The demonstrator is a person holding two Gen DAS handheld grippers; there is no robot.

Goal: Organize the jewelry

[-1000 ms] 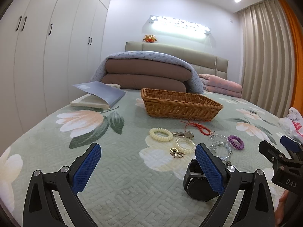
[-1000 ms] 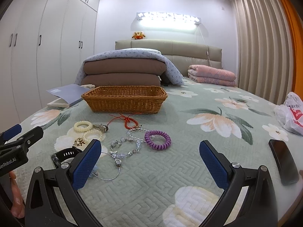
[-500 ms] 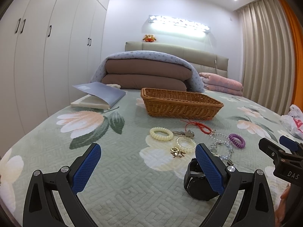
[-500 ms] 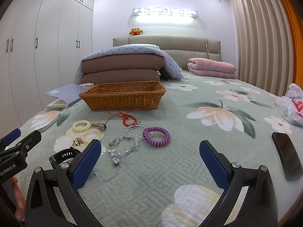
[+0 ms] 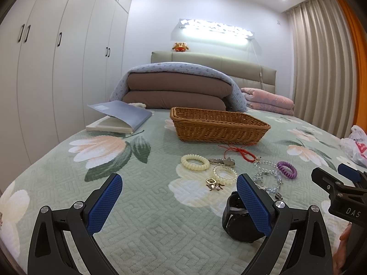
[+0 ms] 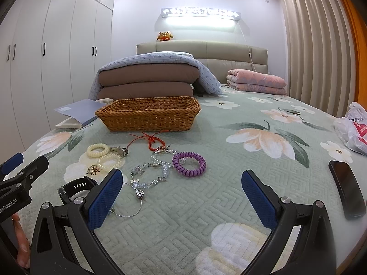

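Note:
Jewelry lies scattered on the green floral bedspread: a cream coil bracelet (image 5: pixel 195 162), a clear beaded bracelet (image 5: pixel 224 174), a gold brooch (image 5: pixel 214 184), keys (image 5: pixel 223 161), a red cord (image 5: pixel 240 151), a crystal bracelet (image 6: pixel 149 174), a purple coil tie (image 6: pixel 189 163) and a black watch (image 5: pixel 240 222). A wicker basket (image 5: pixel 218 123) stands behind them. My left gripper (image 5: pixel 179 201) is open and empty, its right finger over the watch. My right gripper (image 6: pixel 181 197) is open and empty, just short of the crystal bracelet.
An open book (image 5: pixel 119 116) lies left of the basket. Folded bedding (image 5: pixel 179 89) is stacked behind it. A black phone (image 6: pixel 346 190) and a plastic bag (image 6: pixel 355 128) lie at the right. Wardrobes line the left wall.
Both grippers have moved slightly, the right one drifting a little closer to the jewelry. Both stay open and nothing on the bed has moved.

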